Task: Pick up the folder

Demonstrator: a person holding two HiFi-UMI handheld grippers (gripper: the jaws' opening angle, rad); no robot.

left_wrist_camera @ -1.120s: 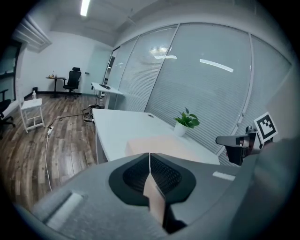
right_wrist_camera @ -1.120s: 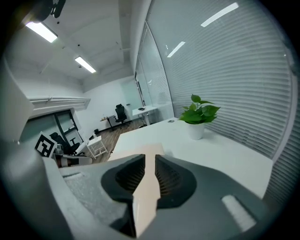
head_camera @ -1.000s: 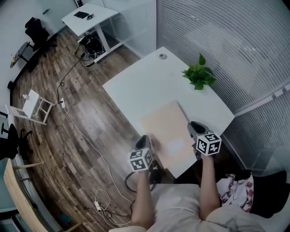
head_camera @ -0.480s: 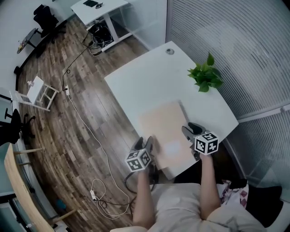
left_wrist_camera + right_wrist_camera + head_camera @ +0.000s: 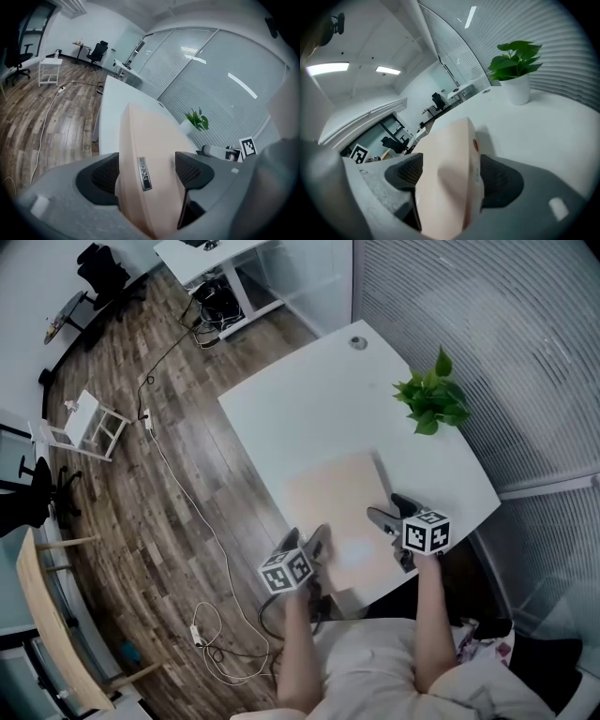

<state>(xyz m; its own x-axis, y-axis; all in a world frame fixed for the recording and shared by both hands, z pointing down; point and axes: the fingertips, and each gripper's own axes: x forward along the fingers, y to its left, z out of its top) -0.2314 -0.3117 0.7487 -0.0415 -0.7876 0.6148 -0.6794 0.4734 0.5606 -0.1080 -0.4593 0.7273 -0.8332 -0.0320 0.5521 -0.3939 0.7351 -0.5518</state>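
A pale peach folder [image 5: 342, 507] lies on the white table [image 5: 300, 418], its near end over the table's front edge. My left gripper [image 5: 307, 538] straddles its near left corner and my right gripper [image 5: 389, 512] its near right edge. Seen from the left gripper [image 5: 147, 164], the folder [image 5: 140, 140] with a small metal label stands between the dark pads, with a gap at the right pad [image 5: 194, 171]. From the right gripper [image 5: 452, 173], the folder [image 5: 450, 159] fills most of the space between the pads. Both pairs of jaws have just been opening around it.
A potted green plant [image 5: 433, 401] stands at the table's far right by the glass wall with blinds. A round cable grommet [image 5: 358, 343] sits at the far corner. Cables [image 5: 187, 512] trail over the wooden floor to the left, near a small white stool [image 5: 89, 427].
Both grippers' jaws have spread apart around the folder's near end. Both hands have sunk a little toward the table.
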